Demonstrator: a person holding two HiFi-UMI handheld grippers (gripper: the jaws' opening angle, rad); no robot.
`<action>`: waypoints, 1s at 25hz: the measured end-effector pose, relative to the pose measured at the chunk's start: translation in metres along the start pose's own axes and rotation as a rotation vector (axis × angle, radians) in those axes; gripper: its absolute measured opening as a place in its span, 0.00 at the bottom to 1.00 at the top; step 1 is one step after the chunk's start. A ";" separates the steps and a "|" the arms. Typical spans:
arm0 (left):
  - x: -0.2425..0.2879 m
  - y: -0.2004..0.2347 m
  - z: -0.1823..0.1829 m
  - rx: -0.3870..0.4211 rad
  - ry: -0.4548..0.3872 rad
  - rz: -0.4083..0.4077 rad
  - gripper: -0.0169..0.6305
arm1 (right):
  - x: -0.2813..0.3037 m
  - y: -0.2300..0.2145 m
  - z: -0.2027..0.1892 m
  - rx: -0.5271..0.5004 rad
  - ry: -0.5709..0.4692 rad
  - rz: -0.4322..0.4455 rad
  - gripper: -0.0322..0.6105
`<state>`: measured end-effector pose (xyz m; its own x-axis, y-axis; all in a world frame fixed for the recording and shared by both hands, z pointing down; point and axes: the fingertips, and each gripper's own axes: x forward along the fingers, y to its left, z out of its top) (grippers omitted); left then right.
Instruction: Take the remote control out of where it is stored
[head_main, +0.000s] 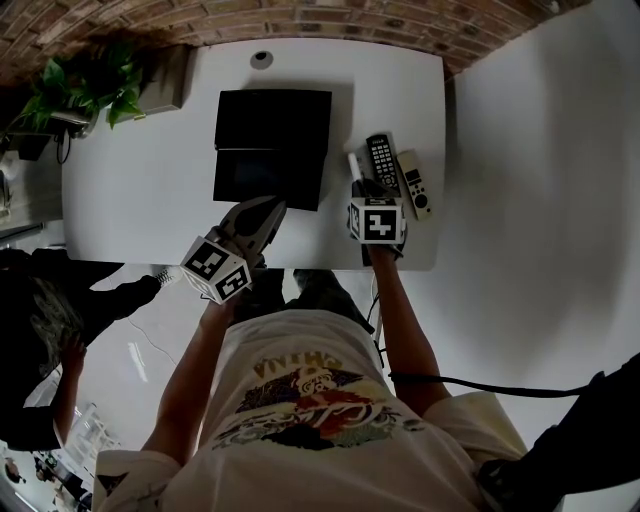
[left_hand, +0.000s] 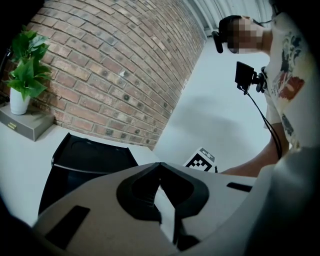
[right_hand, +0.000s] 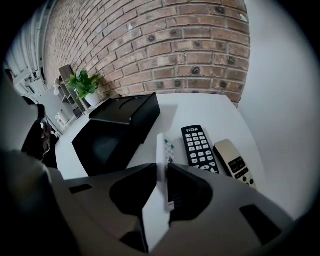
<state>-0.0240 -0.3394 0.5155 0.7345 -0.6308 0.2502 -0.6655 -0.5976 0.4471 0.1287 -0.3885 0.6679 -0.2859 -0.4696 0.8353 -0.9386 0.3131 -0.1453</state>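
Note:
A slim white remote (right_hand: 163, 145) stands on edge between the jaws of my right gripper (right_hand: 163, 169), which is shut on it just above the white table (head_main: 130, 190). In the head view that remote (head_main: 353, 163) pokes out ahead of the right gripper (head_main: 363, 187), to the right of the black storage box (head_main: 270, 150). The box (right_hand: 117, 127) is open with its lid raised. My left gripper (head_main: 268, 207) hovers at the box's front edge; its jaws (left_hand: 160, 165) meet at the tips with nothing between them.
A black remote (right_hand: 199, 147) and a beige remote (right_hand: 235, 162) lie side by side on the table, right of the held one. A potted plant (head_main: 90, 85) stands at the far left on a grey block. A brick wall runs behind the table.

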 end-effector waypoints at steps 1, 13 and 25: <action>0.000 0.000 0.000 -0.001 0.001 -0.001 0.03 | 0.000 0.001 0.001 -0.002 0.001 0.000 0.16; -0.003 -0.002 0.007 0.007 -0.017 -0.008 0.03 | 0.004 0.004 0.000 -0.001 -0.015 -0.038 0.17; -0.013 -0.006 0.011 0.004 -0.037 -0.019 0.03 | -0.010 0.030 0.002 -0.061 -0.060 -0.038 0.17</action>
<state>-0.0306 -0.3330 0.5001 0.7416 -0.6373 0.2093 -0.6521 -0.6116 0.4481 0.1032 -0.3759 0.6541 -0.2629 -0.5298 0.8063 -0.9360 0.3428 -0.0799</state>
